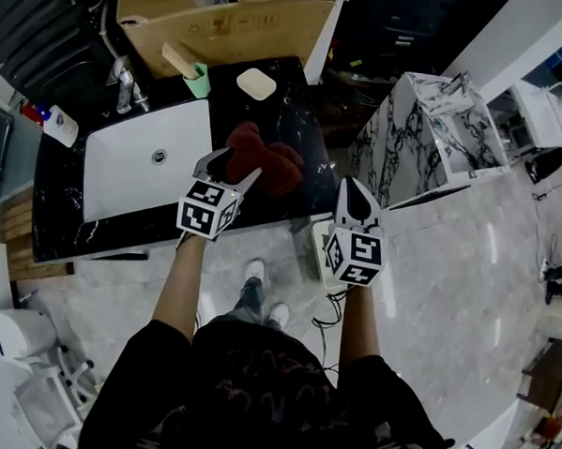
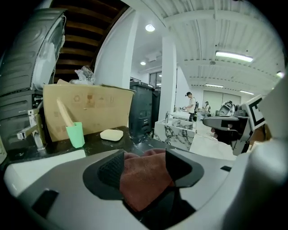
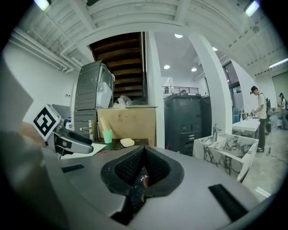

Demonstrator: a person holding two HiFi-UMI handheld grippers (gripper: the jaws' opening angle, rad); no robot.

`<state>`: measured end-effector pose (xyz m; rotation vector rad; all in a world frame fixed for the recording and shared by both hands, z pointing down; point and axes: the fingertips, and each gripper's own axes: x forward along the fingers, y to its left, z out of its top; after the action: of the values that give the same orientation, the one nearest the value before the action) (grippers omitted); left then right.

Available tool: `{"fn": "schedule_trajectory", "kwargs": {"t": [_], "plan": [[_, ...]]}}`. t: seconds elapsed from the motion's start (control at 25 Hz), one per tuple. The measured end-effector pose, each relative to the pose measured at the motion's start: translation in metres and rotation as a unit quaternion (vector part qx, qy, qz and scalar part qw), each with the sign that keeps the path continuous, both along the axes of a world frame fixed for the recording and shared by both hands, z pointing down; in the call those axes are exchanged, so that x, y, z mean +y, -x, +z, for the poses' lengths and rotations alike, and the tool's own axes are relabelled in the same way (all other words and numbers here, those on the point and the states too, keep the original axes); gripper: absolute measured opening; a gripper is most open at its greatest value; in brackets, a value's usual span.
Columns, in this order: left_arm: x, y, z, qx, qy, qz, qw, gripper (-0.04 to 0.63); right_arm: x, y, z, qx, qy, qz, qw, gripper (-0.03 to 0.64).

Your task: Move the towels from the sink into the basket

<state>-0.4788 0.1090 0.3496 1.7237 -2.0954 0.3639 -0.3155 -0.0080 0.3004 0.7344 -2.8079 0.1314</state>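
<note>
A dark red towel point(image 1: 273, 162) lies bunched on the black counter point(image 1: 297, 102), just right of the white sink point(image 1: 139, 160). My left gripper point(image 1: 237, 165) hovers at the towel's near edge with its jaws spread open. In the left gripper view the towel point(image 2: 144, 184) lies in the gap of the left gripper point(image 2: 144, 156), loose between the pads. My right gripper point(image 1: 355, 187) is shut with nothing in it, off the counter's right front corner; in its own view the right gripper point(image 3: 143, 152) shows pads pressed together. No basket is in view.
A faucet point(image 1: 126, 84), a green cup point(image 1: 199, 78) and a pale soap bar point(image 1: 256, 83) stand behind the sink, with a cardboard box point(image 1: 226, 24) beyond. A marble-patterned sink unit point(image 1: 427, 133) stands on the floor to the right. A soap bottle point(image 1: 61, 125) sits at the left.
</note>
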Motion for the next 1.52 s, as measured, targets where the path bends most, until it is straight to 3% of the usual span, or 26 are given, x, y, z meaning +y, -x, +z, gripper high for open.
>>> {"fn": "schedule_trajectory", "kwargs": {"t": [0.32, 0.64, 0.76, 0.92, 1.2, 1.52], "plan": [[-0.034, 0.013, 0.056, 0.038, 0.109, 0.031, 0.9929, 0.304, -0.025, 0.007, 0.020, 0.016, 0.011, 0.028, 0.999, 0.015], [-0.042, 0.019, 0.087, 0.056, 0.154, 0.045, 0.9854, 0.273, -0.038, 0.013, 0.033, 0.027, 0.017, 0.045, 0.998, 0.015], [-0.043, 0.020, 0.085, 0.055, 0.146, 0.040, 0.9870, 0.150, -0.040, 0.013, 0.035, 0.029, 0.018, 0.051, 0.998, 0.015], [-0.042, 0.023, 0.080, 0.048, 0.128, 0.035, 0.9900, 0.105, -0.039, 0.013, 0.034, 0.032, 0.021, 0.053, 0.998, 0.015], [-0.038, 0.030, 0.037, 0.045, 0.041, 0.013, 0.9981, 0.089, -0.037, 0.012, 0.019, 0.022, 0.016, 0.066, 0.997, 0.015], [-0.040, 0.037, -0.025, 0.031, -0.040, 0.010, 0.9987, 0.089, -0.044, -0.006, -0.004, 0.006, 0.001, 0.103, 0.995, 0.015]]}}
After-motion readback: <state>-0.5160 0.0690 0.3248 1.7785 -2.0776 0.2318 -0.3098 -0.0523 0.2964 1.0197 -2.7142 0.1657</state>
